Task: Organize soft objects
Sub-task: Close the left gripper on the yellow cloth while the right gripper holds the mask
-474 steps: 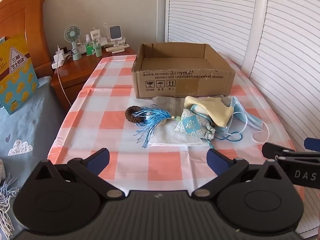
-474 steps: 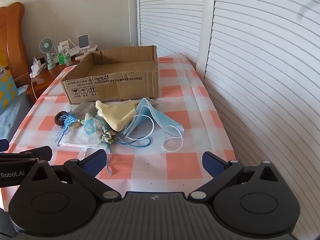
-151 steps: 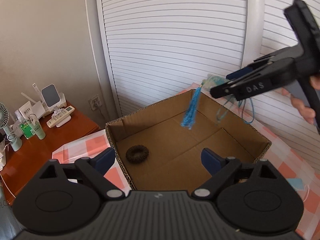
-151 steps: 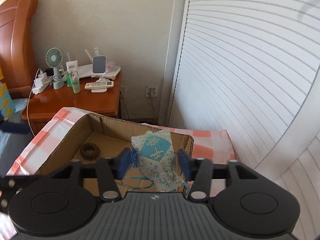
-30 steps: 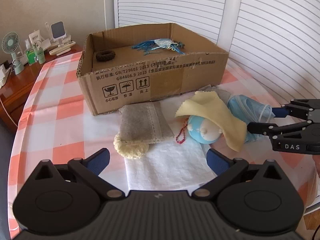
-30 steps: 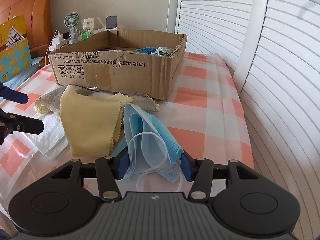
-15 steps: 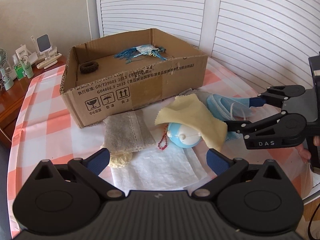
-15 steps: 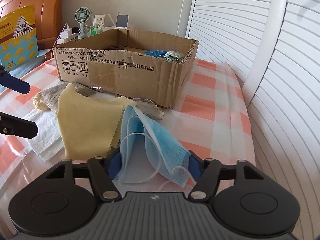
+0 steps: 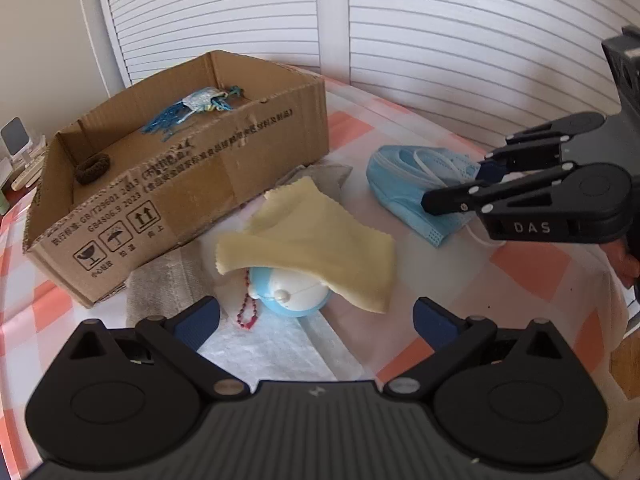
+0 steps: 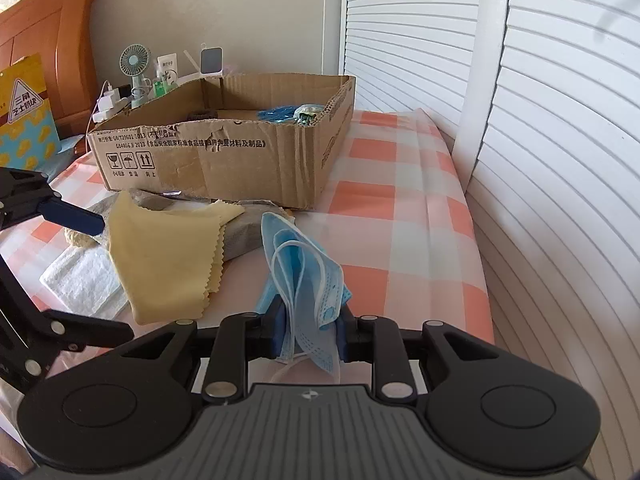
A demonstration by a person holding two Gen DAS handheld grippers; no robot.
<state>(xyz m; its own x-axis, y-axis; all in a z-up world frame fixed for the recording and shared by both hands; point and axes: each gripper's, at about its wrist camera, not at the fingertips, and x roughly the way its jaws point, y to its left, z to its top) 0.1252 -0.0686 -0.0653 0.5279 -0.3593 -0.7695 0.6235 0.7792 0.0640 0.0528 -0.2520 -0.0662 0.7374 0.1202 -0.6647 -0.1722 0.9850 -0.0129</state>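
Your right fingers (image 10: 308,330) are closing on the blue mask (image 10: 306,276) between them; only the left view shows your wide-open left fingers (image 9: 316,320).

Matte black left claw (image 9: 316,314), blue pads, silver screws, right claw (image 9: 456,190) lettered "DAS"

Right hand-held gripper (image 9: 456,186) closing on blue mask (image 9: 412,184); yellow cloth (image 9: 316,240) drapes toy (image 9: 288,292).

Bright, even daylight, soft shadows, sharp focus throughout; strong fisheye bending with dark vignetted corners.
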